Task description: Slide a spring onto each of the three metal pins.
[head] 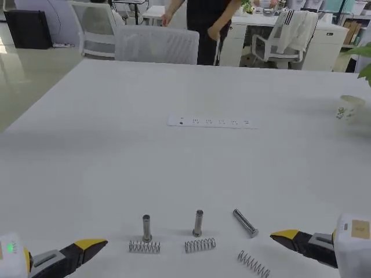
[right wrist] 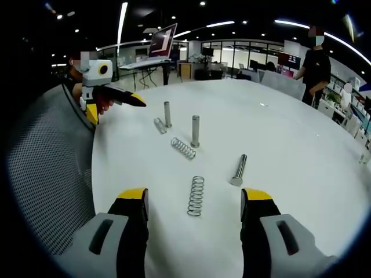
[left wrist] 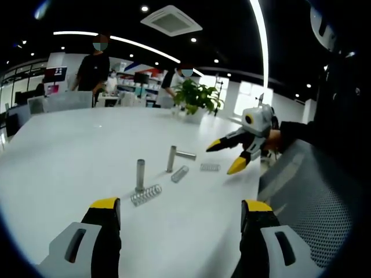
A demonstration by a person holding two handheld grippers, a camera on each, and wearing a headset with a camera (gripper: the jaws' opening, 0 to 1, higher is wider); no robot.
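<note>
Two metal pins stand upright on the white table (head: pixel 116 162): the left pin (head: pixel 146 227) and the middle pin (head: pixel 199 222). A third pin (head: pixel 245 223) lies flat to their right. Three loose springs lie in front of them: left spring (head: pixel 144 247), middle spring (head: pixel 200 245), right spring (head: pixel 253 264). My left gripper (head: pixel 93 245) is open at the bottom left, short of the left spring (left wrist: pixel 146 194). My right gripper (head: pixel 285 235) is open at the bottom right; the right spring (right wrist: pixel 196 196) lies on the table just ahead of its jaws, with the flat pin (right wrist: pixel 238 169) beyond.
A white power strip (head: pixel 211 122) lies mid-table and a small cup (head: pixel 349 108) sits at the far right. A mesh chair (head: pixel 156 45) and a person (head: pixel 203 23) are beyond the far edge. A potted plant (left wrist: pixel 197 95) stands at one end.
</note>
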